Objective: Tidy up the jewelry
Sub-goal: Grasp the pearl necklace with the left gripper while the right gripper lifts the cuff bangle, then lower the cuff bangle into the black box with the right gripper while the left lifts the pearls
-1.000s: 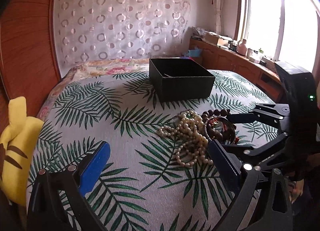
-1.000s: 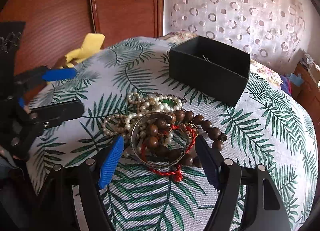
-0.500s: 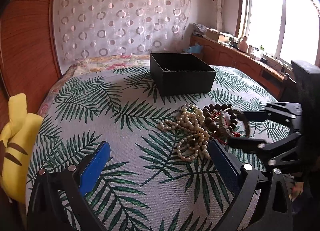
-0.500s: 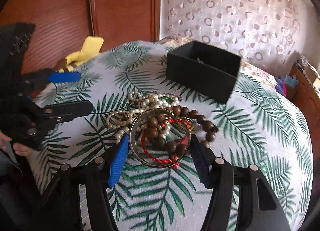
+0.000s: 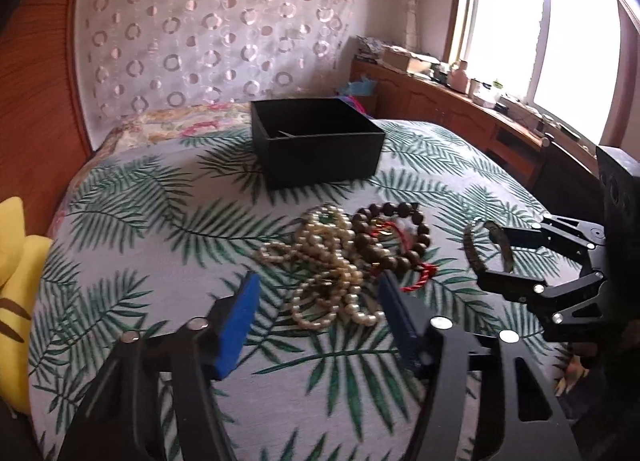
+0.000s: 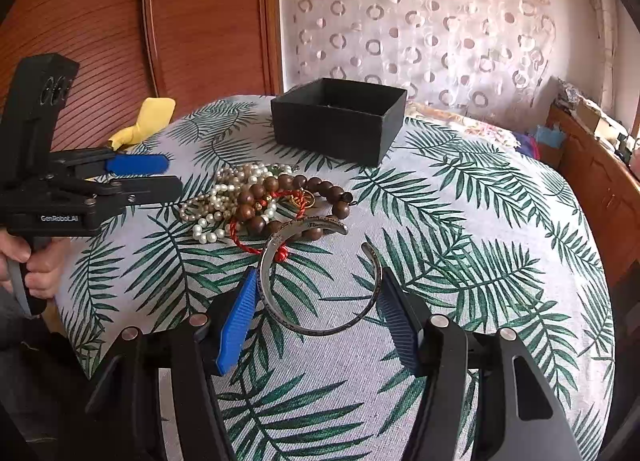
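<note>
Gripped a silver cuff bangle (image 6: 324,331) across its width with the right hand-held gripper (image 6: 318,281), one pad pressed on each flank and the open gap turned away from the fingers. Was closing the left hand-held gripper (image 5: 318,285), pads apart and nothing pinched, with the pearl strands (image 5: 320,245) just ahead of its tips and the brown wooden beads (image 5: 416,217) ahead and to its right.

Judged best to keep the squeeze light, since an open cuff could flex and twist out; to carry it level to the black box (image 5: 320,157) beyond the heap; to let go low inside the walls. Also wise to keep clear of the red cord trailing near the bangle.

Worked over a bed with a palm-leaf bedspread (image 5: 160,221), soft and likely to sag. Faced a circle-patterned curtain (image 5: 200,41); had a bright window (image 5: 560,41) to the left gripper's right and a yellow plush toy (image 5: 16,261) to its left.
</note>
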`<state>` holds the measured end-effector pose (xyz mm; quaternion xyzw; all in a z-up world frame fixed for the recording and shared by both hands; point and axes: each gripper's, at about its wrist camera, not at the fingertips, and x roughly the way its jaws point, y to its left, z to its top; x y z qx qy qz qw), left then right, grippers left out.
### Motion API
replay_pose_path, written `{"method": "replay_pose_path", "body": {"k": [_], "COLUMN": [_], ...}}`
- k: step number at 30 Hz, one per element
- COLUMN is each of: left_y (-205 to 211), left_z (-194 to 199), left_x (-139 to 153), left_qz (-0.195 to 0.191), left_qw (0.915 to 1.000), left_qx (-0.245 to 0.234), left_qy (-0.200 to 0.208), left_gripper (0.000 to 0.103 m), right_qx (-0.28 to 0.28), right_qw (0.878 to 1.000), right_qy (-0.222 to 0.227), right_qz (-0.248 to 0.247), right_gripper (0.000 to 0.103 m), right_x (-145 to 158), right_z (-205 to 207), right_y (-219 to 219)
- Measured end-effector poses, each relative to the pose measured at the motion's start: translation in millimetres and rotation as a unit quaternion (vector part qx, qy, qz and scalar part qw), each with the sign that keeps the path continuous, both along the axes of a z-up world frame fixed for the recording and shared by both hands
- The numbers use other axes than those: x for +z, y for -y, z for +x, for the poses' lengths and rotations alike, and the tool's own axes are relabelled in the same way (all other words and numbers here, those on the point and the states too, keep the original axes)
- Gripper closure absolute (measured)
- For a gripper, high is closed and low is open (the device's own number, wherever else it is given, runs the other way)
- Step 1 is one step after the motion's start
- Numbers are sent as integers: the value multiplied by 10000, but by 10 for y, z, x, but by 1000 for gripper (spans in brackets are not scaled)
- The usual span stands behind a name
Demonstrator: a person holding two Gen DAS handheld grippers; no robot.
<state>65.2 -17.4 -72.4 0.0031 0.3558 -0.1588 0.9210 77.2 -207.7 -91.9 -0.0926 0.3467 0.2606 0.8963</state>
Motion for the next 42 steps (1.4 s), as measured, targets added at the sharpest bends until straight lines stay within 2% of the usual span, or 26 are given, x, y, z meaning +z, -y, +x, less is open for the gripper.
{"method": "replay_pose_path", "body": {"k": [4, 10, 12, 14, 16, 21, 29, 42], "left_y": [95, 242, 264, 285, 300, 242, 120, 28], "left_z": [78, 243, 278, 295, 283, 196, 81, 76], "left_x": [-24, -126, -149, -163, -159, 2, 466, 874], "left_qz": [-104, 50, 86, 135, 200, 146, -9, -16], "left_qw": [9997, 9991, 9990, 9989, 9990, 9998, 9990, 9958], "left_qx": [-166, -166, -137, -112, -103, -45, 40, 113], "left_qy": [-148, -385, -426, -431, -382, -101, 451, 907], "left_gripper": [59, 61, 68, 85, 98, 98, 98, 98], "right_qx": [-5, -11, -5, 2, 11, 14, 14, -73], "right_qw": [9999, 9997, 9997, 9996, 9996, 9995, 9995, 9996], "right_qy": [54, 35, 24, 10, 5, 16, -11, 13], "right_qz": [117, 232, 259, 273, 293, 319, 308, 263], "right_gripper": [40, 40, 40, 40, 40, 40, 40, 40], "right_x": [4, -7, -9, -12, -11, -10, -13, 10], "right_z": [-13, -19, -16, -12, -10, -15, -11, 9], "right_y": [18, 63, 71, 66, 67, 77, 78, 77]}}
